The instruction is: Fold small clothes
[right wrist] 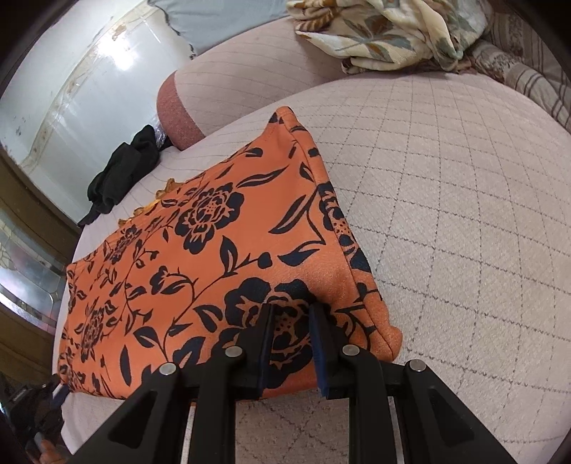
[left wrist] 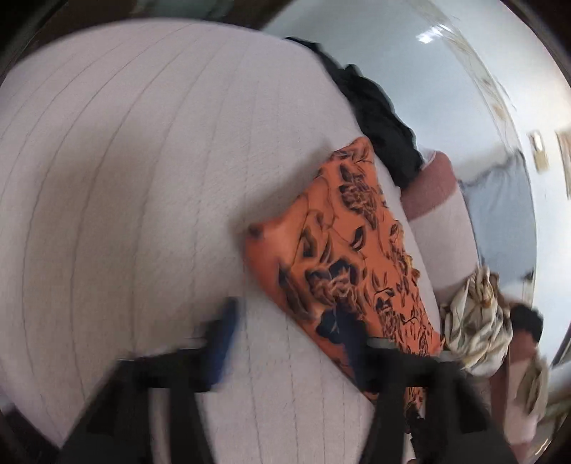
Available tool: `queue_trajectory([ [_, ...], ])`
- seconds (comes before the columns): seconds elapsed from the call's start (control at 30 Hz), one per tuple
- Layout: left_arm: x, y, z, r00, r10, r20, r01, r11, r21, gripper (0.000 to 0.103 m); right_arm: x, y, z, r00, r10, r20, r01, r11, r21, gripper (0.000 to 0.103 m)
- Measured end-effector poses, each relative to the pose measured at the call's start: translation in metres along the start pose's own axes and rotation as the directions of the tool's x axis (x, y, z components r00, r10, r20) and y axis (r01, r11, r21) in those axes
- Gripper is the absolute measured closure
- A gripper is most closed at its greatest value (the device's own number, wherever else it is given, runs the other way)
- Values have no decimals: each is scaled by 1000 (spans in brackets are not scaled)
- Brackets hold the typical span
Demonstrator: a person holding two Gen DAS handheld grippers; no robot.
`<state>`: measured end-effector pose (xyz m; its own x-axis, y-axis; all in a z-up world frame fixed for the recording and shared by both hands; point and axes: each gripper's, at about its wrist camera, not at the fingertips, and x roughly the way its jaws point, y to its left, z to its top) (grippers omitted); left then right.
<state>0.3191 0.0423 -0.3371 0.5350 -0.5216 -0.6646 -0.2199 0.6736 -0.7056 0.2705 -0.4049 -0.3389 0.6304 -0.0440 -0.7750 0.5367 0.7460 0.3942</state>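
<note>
An orange garment with a black flower print (right wrist: 221, 250) lies folded flat on the pale quilted cushion (right wrist: 446, 214). My right gripper (right wrist: 291, 314) has its two fingers close together, pinching the near edge of the garment by its right corner. In the left wrist view the same garment (left wrist: 342, 250) lies to the right. My left gripper (left wrist: 289, 328) is open, wide apart, blurred by motion; its right finger (left wrist: 351, 339) is over the garment's near edge, its left finger (left wrist: 225, 332) over bare cushion.
A crumpled black garment (right wrist: 121, 171) lies at the cushion's far left edge, also in the left wrist view (left wrist: 378, 117). A cream leaf-print blanket (right wrist: 385, 32) is heaped on the sofa behind. A sofa arm (right wrist: 178, 110) stands beyond the garment.
</note>
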Motion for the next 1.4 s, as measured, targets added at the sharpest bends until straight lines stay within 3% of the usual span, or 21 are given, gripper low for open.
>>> queue_trajectory([
  [0.07, -1, -1, -3, 1000, -24, -5, 24, 999, -25, 38, 0, 2, -2, 1000, -12, 14, 13, 1000, -10, 79],
  [0.13, 3, -1, -1, 997, -79, -14, 78, 996, -50, 21, 0, 5, -4, 999, -30, 24, 30, 999, -17, 79],
  [0.17, 6, 0, 1, 995, -99, -10, 98, 993, -69, 18, 0, 7, -5, 999, -40, 28, 41, 999, -22, 79],
  [0.27, 18, 1, 15, 991, -125, 45, 130, 983, -131, 18, 0, 9, -5, 998, -56, 37, 56, 998, -22, 79],
  [0.37, 36, -12, 32, 991, -121, 66, 127, 987, -97, 21, 0, 8, -5, 998, -55, 40, 56, 998, -21, 79],
  [0.4, 40, -14, 33, 992, -109, 68, 115, 990, -87, 40, 0, 7, -5, 998, -52, 40, 52, 998, -21, 79],
  [0.43, 44, -15, 33, 994, -98, 58, 102, 991, -84, 79, 0, 7, -6, 998, -47, 40, 48, 999, -21, 79],
  [0.47, 51, -14, 32, 995, -98, 24, 100, 990, -96, 88, 0, 6, -5, 998, -41, 39, 42, 999, -22, 79],
  [0.53, 53, -14, 26, 995, -96, 36, 99, 990, -98, 87, 0, 5, -6, 999, -37, 35, 37, 999, -23, 79],
  [0.6, 49, -34, 25, 995, -74, 62, 73, 997, 23, 88, -1, 7, -4, 999, -40, 17, 41, 999, -27, 79],
  [0.7, 40, -64, 17, 991, -79, 112, 57, 979, 194, 89, -5, 9, 3, 999, -34, -38, 33, 999, -12, 79],
  [0.87, 36, -109, -4, 980, -119, 157, 46, 912, 407, 89, -18, 49, 27, 997, 4, -80, -14, 992, -122, 78],
  [0.93, 38, -131, -19, 978, -116, 175, 8, 855, 519, 89, -19, 75, 46, 987, 100, -124, -121, 977, -175, 77],
  [1.0, 45, -154, -39, 976, -112, 185, -31, 775, 631, 89, -17, 102, 67, 966, 175, -189, -214, 955, -205, 74],
  [1.03, 48, -162, -50, 978, -110, 179, -40, 739, 673, 89, -14, 114, 75, 956, 190, -221, -238, 947, -215, 68],
  [1.1, 57, -169, -65, 983, -102, 152, -40, 689, 723, 89, -5, 145, 96, 919, 257, -300, -327, 921, -212, 21],
  [1.13, 63, -172, -73, 987, -95, 131, -34, 670, 742, 89, -3, 159, 106, 897, 313, -312, -384, 902, -198, 21],
  [1.23, 77, -180, -90, 993, -70, 99, -35, 616, 787, 90, 17, 196, 124, 845, 365, -391, -458, 871, -177, 21],
  [1.27, 78, -181, -94, 993, -64, 95, -37, 602, 797, 90, 26, 206, 127, 841, 353, -411, -457, 870, -188, 21],
  [1.33, 80, -183, -102, 994, -58, 91, -41, 575, 817, 90, 43, 220, 130, 855, 306, -419, -423, 879, -219, 21],
  [1.4, 77, -178, -104, 995, -57, 88, -40, 567, 823, 90, 76, 227, 135, 863, 252, -438, -372, 903, -215, 21],
])
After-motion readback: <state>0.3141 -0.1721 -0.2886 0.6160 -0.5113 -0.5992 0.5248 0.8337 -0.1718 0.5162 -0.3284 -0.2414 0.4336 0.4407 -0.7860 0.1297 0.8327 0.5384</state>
